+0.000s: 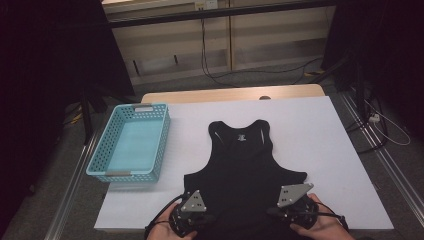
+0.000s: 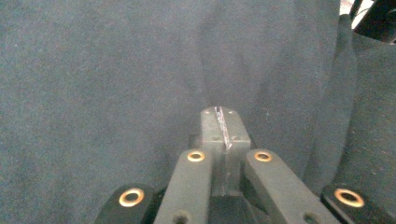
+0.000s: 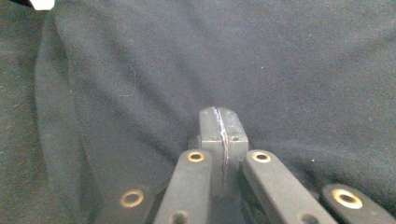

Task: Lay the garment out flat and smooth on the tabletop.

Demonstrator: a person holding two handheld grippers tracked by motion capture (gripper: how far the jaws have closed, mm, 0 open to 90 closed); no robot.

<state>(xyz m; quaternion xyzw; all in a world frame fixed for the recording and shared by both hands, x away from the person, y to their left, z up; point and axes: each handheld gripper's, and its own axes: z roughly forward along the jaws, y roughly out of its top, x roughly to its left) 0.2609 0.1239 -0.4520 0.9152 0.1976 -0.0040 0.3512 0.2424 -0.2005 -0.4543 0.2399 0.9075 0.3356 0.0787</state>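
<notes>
worktop (image 1: 320,130) first, covered in a white sheet, with a strip of bare wood along its far edge and grey floor around it. on its left part sits a light blue perforated basket (image 1: 100,155), long side running away from the person, nothing inside it. a black tank top (image 1: 242,170) lies flat near the middle of the worktop, neck and shoulder straps pointing away from the person, a small pale label inside the collar, and its hem at the near edge under the person's hands. the basket and the tank top lie apart, with white sheet between them.

the left gripper (image 1: 192,220) is at the lower left part of the tank top, held in the person's left hand (image 1: 167,232), its grey three-cornered plate facing up. in the left gripper view its jaws are pressed together with no gap, and dark fabric rises all around them with a fold on the right; whether cloth is pinched between them cannot be told. the right gripper (image 1: 292,212) sits at the lower right part of the garment in the right hand (image 1: 325,227). in the right gripper view its jaws are likewise closed tight against each other, fabric bunched around the tips and a fold on the left; a pinch of cloth there cannot be confirmed either.
</notes>
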